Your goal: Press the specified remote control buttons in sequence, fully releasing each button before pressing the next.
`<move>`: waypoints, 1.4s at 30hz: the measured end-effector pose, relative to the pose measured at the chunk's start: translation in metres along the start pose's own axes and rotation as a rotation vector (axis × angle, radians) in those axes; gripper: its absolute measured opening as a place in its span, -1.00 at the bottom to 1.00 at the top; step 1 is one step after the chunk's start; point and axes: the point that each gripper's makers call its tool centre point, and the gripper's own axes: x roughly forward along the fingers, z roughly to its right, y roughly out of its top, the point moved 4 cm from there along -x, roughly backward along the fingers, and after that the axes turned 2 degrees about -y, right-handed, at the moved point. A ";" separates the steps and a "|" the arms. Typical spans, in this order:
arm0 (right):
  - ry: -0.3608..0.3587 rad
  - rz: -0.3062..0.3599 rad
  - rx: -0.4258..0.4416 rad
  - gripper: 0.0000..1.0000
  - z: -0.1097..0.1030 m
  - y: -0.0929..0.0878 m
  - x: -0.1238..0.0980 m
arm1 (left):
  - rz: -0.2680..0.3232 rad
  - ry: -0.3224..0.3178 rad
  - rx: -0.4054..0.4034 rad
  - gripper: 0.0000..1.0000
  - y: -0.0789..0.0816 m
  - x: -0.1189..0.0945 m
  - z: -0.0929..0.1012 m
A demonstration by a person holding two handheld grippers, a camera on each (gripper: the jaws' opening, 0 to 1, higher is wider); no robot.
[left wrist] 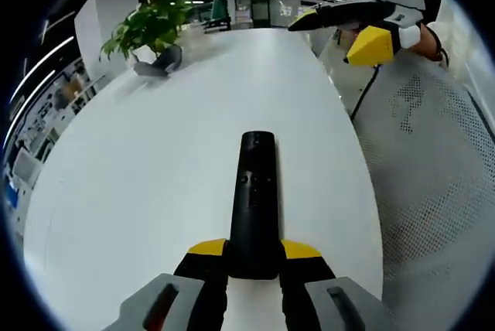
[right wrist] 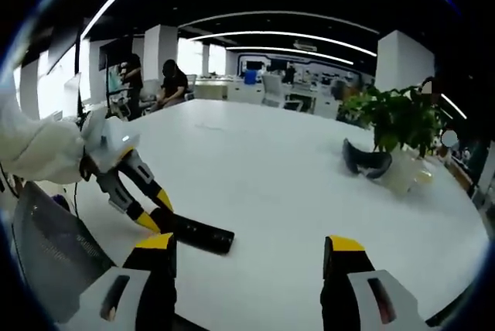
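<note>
A slim black remote control (left wrist: pixel 255 199) lies along the white table (left wrist: pixel 139 168), buttons up. My left gripper (left wrist: pixel 255 257) is shut on its near end, yellow-tipped fingers pressed to both sides. In the right gripper view the same remote (right wrist: pixel 203 235) pokes out of the left gripper (right wrist: pixel 161 221), which a hand in a white sleeve holds. My right gripper (right wrist: pixel 249 250) stands open over the table (right wrist: pixel 271 168), its jaws wide apart with nothing between them. In the left gripper view it (left wrist: pixel 309 22) hovers far off at the upper right, well away from the remote.
A potted green plant (left wrist: pixel 151 29) (right wrist: pixel 398 126) stands at the table's far end with a dark curved object (left wrist: pixel 166 60) (right wrist: pixel 365 159) beside it. A grey mesh chair (left wrist: pixel 433 153) (right wrist: pixel 46 254) sits along the table's edge. Two people (right wrist: pixel 166 83) stand at desks far behind.
</note>
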 end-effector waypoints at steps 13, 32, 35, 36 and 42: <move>-0.003 -0.019 -0.012 0.56 0.000 -0.003 0.002 | -0.019 0.015 0.008 -0.51 0.002 0.003 -0.036; -0.028 -0.041 -0.041 0.49 0.004 -0.006 0.003 | -0.098 0.003 0.061 -0.51 0.006 0.006 -0.081; -0.032 -0.045 -0.049 0.49 0.004 -0.006 0.003 | -0.108 -0.002 0.068 -0.51 0.007 0.006 -0.086; -0.030 -0.050 -0.053 0.49 0.003 -0.007 0.004 | -0.110 -0.002 0.068 -0.51 0.007 0.006 -0.089; -0.025 -0.061 -0.064 0.48 0.002 -0.008 0.004 | -0.108 -0.001 0.052 -0.51 0.006 0.004 -0.101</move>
